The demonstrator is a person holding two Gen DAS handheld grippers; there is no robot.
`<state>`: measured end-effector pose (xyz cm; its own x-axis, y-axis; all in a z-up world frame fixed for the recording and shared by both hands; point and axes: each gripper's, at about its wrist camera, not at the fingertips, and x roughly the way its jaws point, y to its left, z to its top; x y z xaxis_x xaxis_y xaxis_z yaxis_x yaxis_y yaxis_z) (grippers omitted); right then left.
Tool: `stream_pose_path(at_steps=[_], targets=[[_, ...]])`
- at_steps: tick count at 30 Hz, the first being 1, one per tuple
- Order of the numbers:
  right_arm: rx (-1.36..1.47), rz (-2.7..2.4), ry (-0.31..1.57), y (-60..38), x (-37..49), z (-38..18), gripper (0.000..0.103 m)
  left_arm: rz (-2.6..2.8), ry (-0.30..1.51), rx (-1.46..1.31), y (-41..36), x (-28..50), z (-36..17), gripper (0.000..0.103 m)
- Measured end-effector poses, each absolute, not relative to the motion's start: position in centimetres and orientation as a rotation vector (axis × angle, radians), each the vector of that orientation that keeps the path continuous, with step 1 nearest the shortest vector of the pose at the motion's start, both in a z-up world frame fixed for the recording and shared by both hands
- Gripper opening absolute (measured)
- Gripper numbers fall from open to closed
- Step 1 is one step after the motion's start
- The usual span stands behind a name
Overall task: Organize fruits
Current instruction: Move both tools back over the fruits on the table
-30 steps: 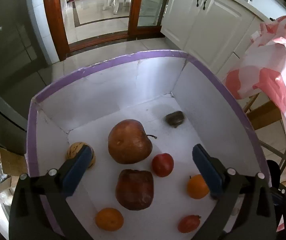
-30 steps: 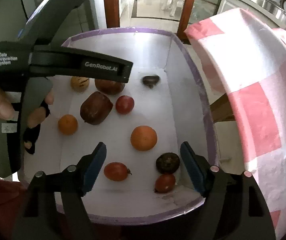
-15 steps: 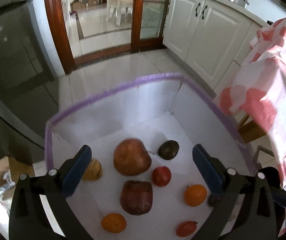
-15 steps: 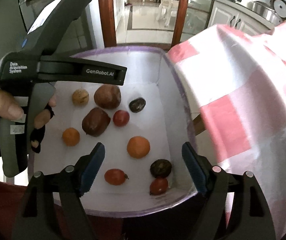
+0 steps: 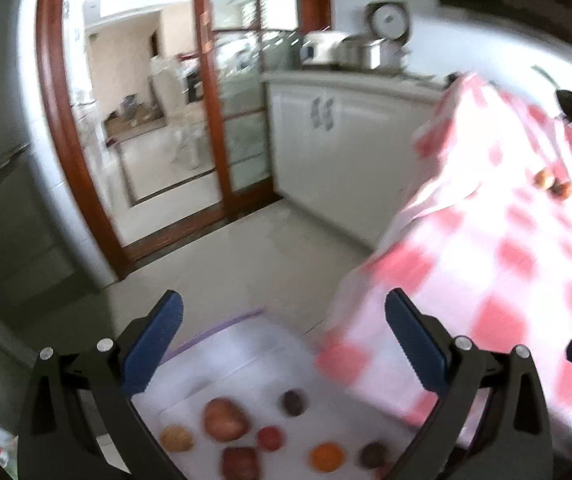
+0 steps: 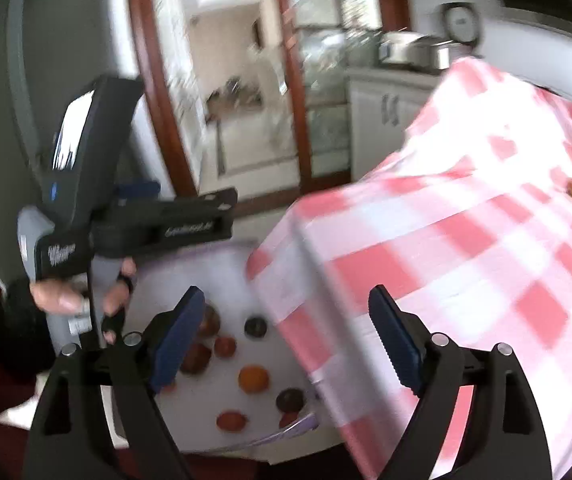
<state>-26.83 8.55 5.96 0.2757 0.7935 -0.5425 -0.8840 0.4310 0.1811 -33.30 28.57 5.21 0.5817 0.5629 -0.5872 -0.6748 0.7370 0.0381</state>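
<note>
A white box with a purple rim [image 5: 221,332] sits low on the floor and holds several fruits: an orange [image 5: 326,456], a large red-brown fruit [image 5: 223,418], a small red one [image 5: 268,438] and a dark one [image 5: 293,402]. The same box [image 6: 221,258] shows below in the right wrist view, with an orange [image 6: 253,378] in it. My left gripper [image 5: 283,344] is open and empty, high above the box. My right gripper [image 6: 286,342] is also empty, its jaws opening wider. A few small fruits [image 5: 558,186] lie far off on the checked tablecloth [image 5: 506,264].
The table with the red-and-white cloth [image 6: 466,240] stands to the right of the box, its edge overhanging it. White cabinets [image 5: 326,152] with pots on the counter line the back. A wood-framed glass door [image 5: 221,120] is ahead. A gloved hand [image 6: 81,300] holds the left gripper's handle.
Both grippers have risen well above the box and tipped up, so the box has dropped to the bottom of both views and the tabletop has come into sight. The right jaws have widened.
</note>
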Motion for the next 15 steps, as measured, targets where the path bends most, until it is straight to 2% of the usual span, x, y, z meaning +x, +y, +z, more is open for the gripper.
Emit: stream_pose_path(at_steps=[2, 7, 15], targets=[[-0.071, 1.077, 0.599, 6.0, -24.7, 7.3, 0.087, 0.662, 0.576, -0.210, 27.1, -31.4, 7.0, 0.101], [0.112, 0.880, 0.609, -0.6, -18.8, 8.3, 0.087, 0.501, 0.562, -0.170, 22.3, -24.9, 8.7, 0.101], [0.285, 0.528, 0.646, -9.5, -10.5, 7.7, 0.087, 0.272, 0.661, -0.107, 14.0, -12.9, 6.6, 0.101]])
